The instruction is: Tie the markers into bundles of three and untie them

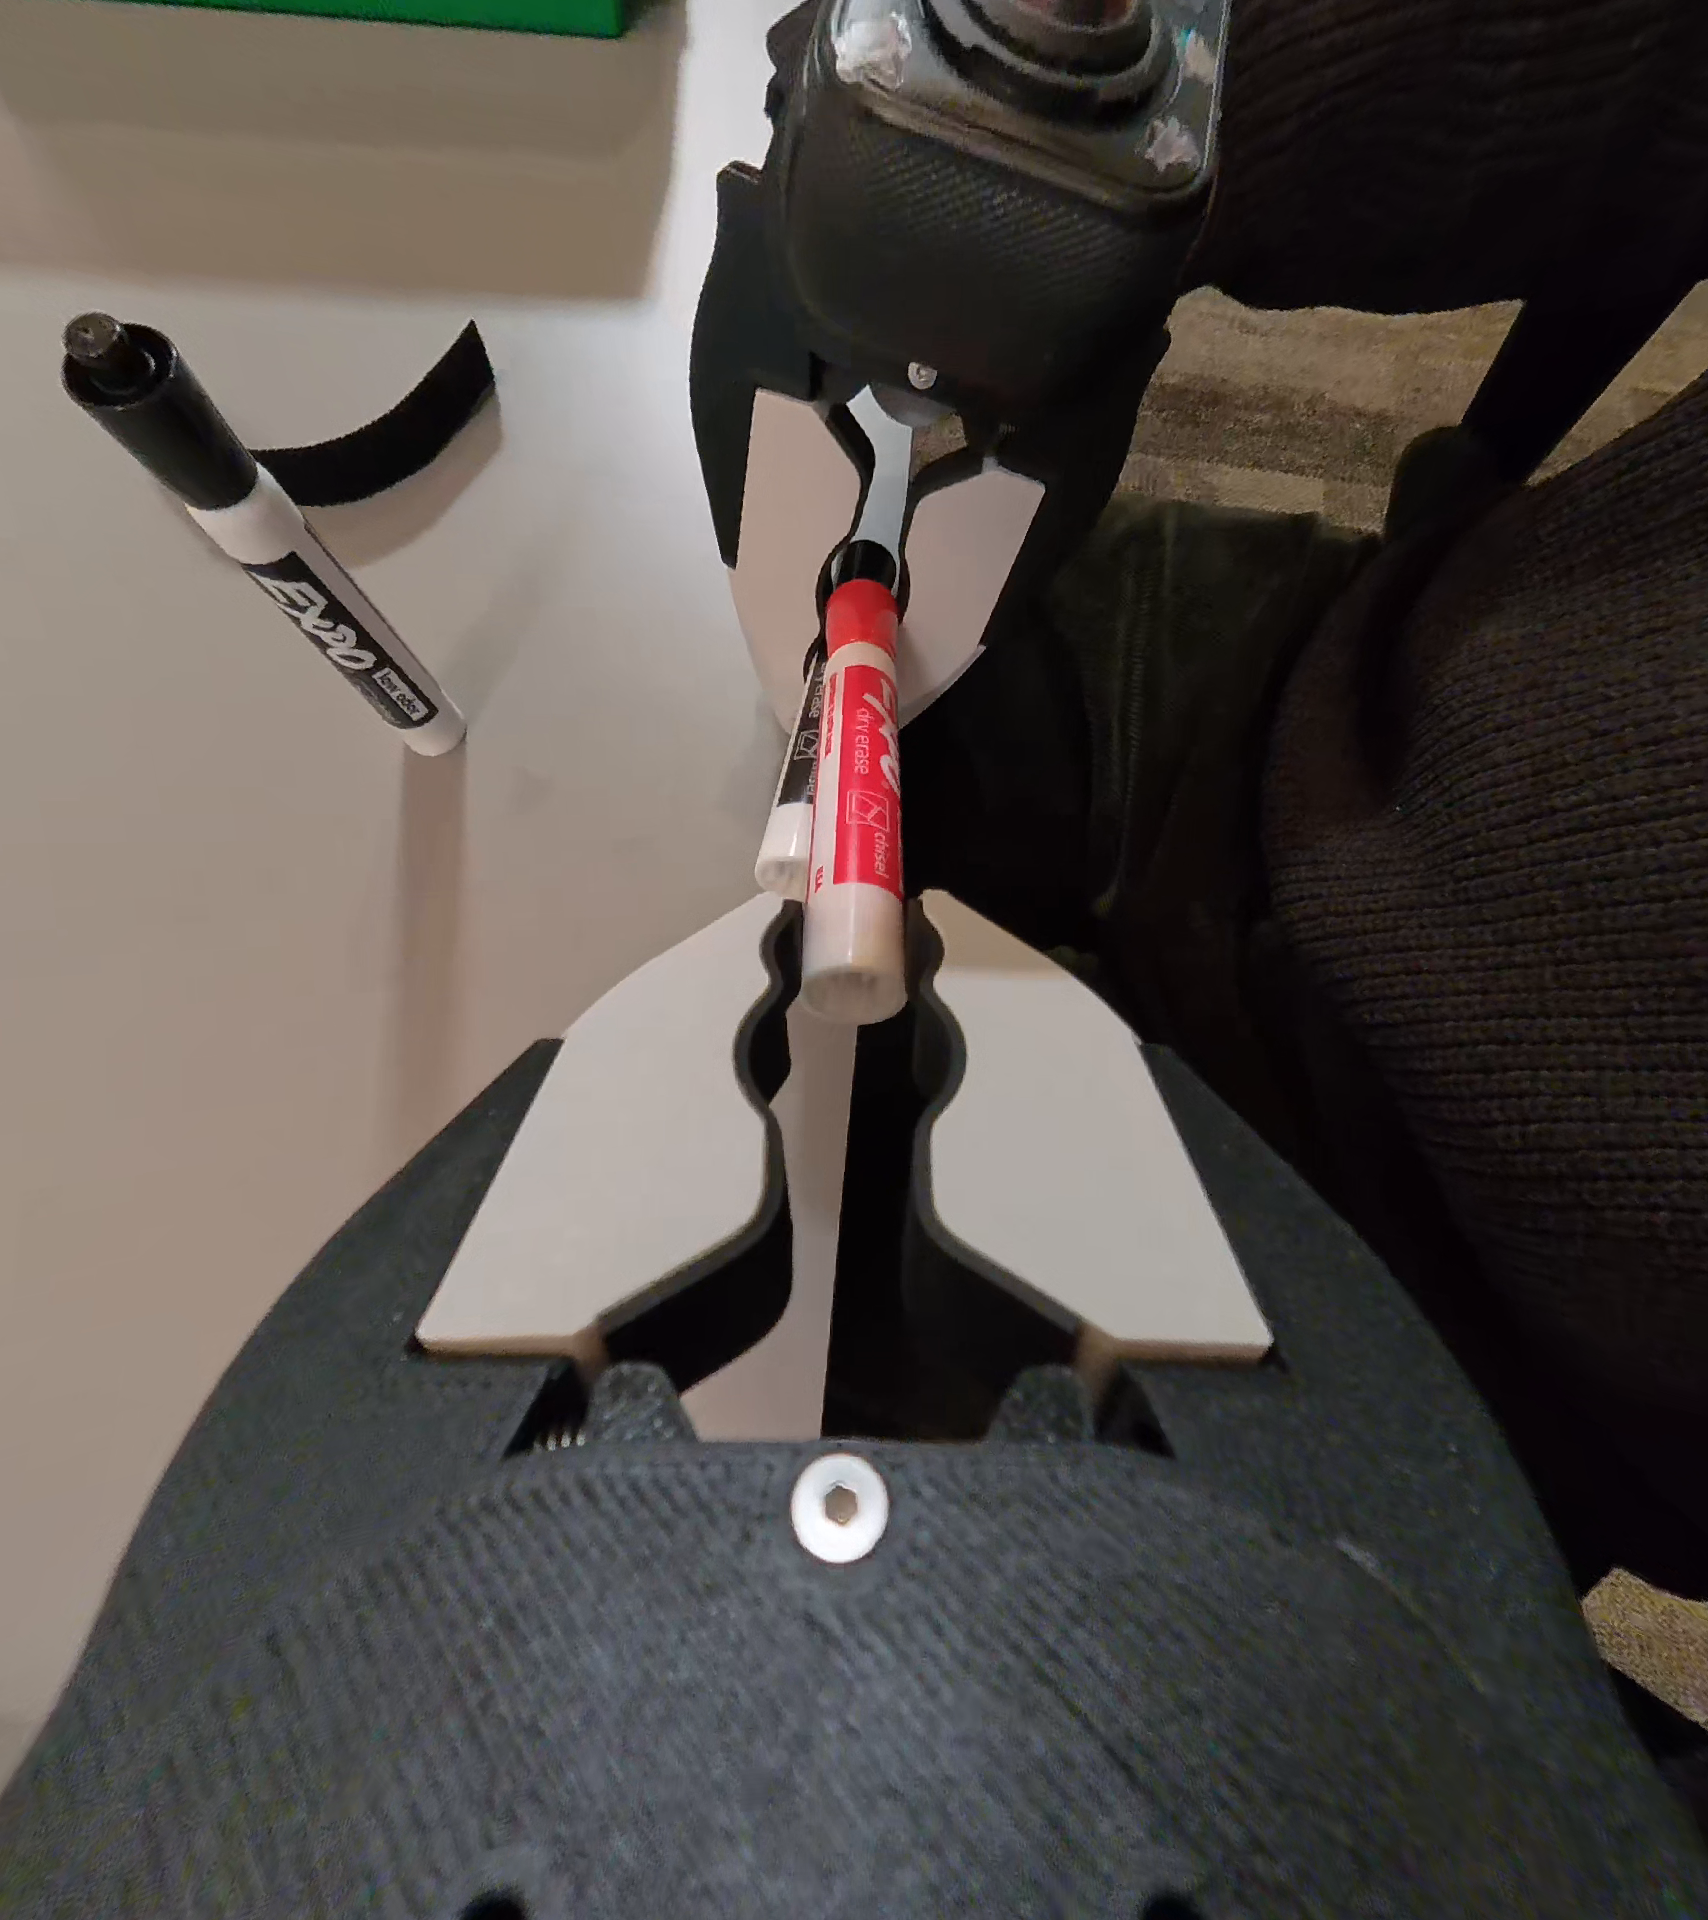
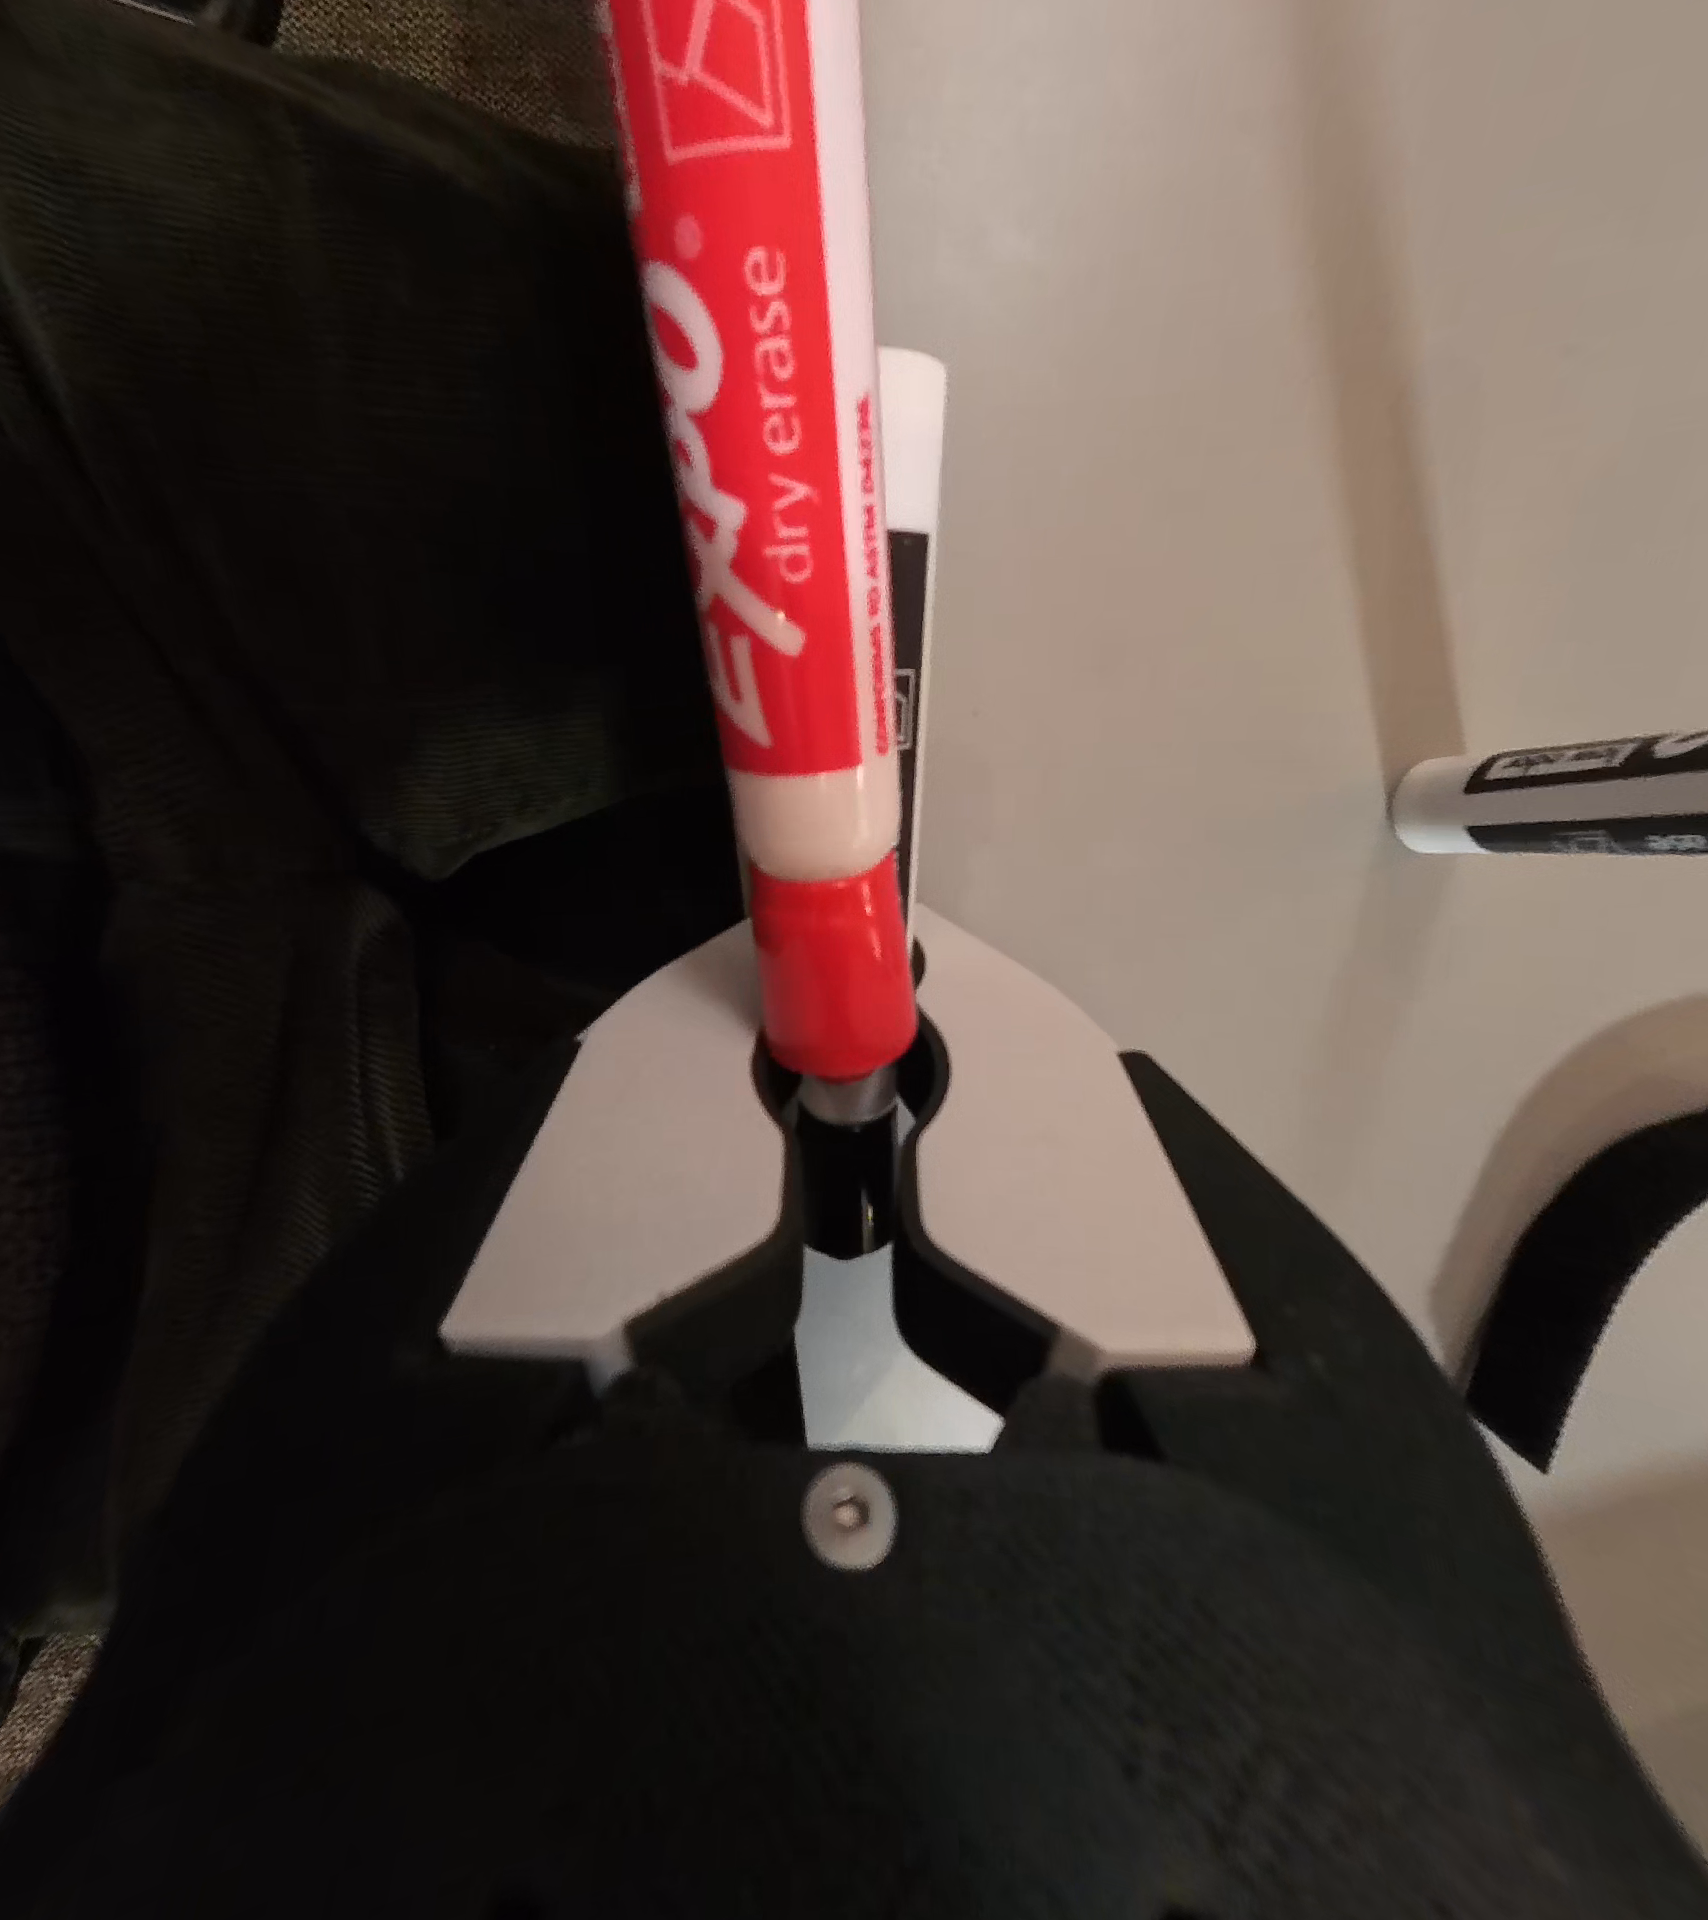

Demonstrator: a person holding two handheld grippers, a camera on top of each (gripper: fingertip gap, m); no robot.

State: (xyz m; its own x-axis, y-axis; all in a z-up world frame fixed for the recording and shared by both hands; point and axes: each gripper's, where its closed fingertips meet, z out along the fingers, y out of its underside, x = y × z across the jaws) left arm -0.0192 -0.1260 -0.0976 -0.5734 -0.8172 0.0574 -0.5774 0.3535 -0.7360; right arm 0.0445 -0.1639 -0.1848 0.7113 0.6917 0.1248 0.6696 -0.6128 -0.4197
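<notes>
My right gripper (image 2: pixel 839 956) is shut on the cap end of a red marker (image 2: pixel 777 468), which sits in the round notch of its jaws. A black-and-white marker (image 2: pixel 912 582) lies against the red one's far side. In the left wrist view the right gripper (image 1: pixel 881 675) faces mine, holding the red marker (image 1: pixel 855 810) and the black-and-white marker (image 1: pixel 788 821) out over the table edge. My left gripper (image 1: pixel 850 925) is closed around the red marker's butt end. A third, black marker (image 1: pixel 258 540) lies loose on the white table beside a curled black strap (image 1: pixel 382 447).
The white table (image 1: pixel 154 1039) ends just left of the held markers. A person's dark clothing (image 1: pixel 1504 935) fills the right side over carpet (image 1: pixel 1276 384). A green object (image 1: pixel 362 16) sits at the table's far edge. The loose marker (image 2: pixel 1608 800) and strap (image 2: pixel 1660 1226) also show in the right wrist view. From the right gripper's tips to the curled black strap (image 1: pixel 382 447) is close to 15 cm. It is also in sight in the right wrist view (image 2: pixel 1607 1227).
</notes>
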